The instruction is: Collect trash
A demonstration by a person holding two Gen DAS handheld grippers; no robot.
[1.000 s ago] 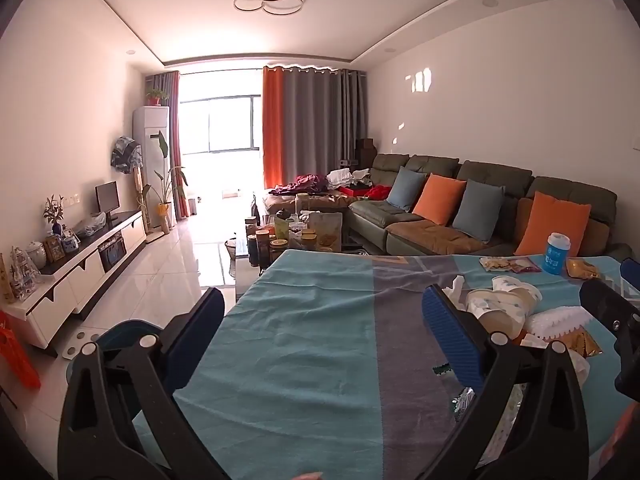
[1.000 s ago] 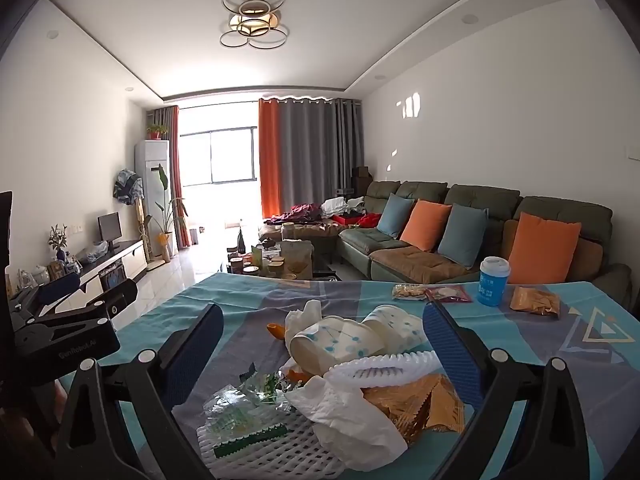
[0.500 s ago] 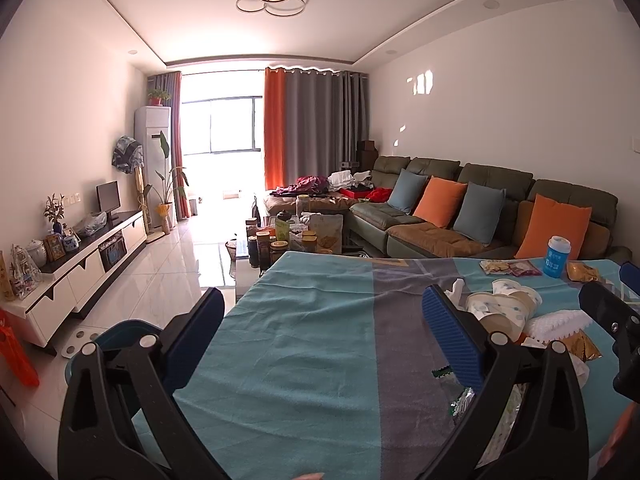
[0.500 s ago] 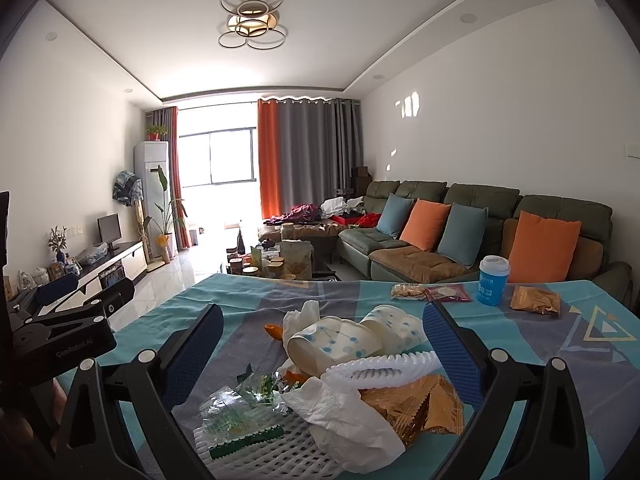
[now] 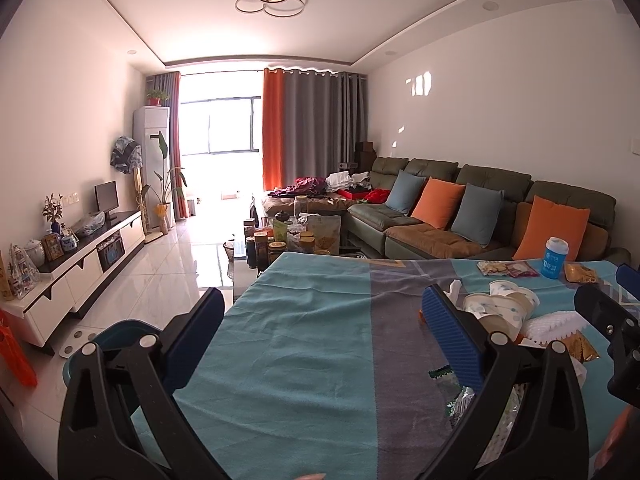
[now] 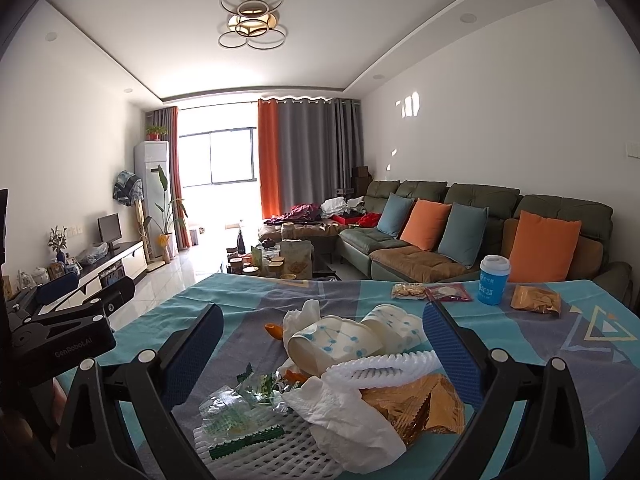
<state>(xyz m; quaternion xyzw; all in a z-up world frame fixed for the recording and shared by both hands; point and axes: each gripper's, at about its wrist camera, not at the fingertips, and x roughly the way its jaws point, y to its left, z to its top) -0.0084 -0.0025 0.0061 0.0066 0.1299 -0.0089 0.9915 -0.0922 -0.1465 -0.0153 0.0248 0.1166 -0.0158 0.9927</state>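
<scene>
1. White foam netting (image 6: 264,454): near end cut off by the right wrist picture's bottom edge.
2. Blue bin (image 5: 120,334): mostly hidden behind the left gripper's finger (image 5: 192,340).
3. Blue cup (image 6: 494,282): label print too small to read.

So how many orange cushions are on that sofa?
2: one orange cushion sits between the two blue ones, another at the sofa's right end. More could be hidden.
</scene>
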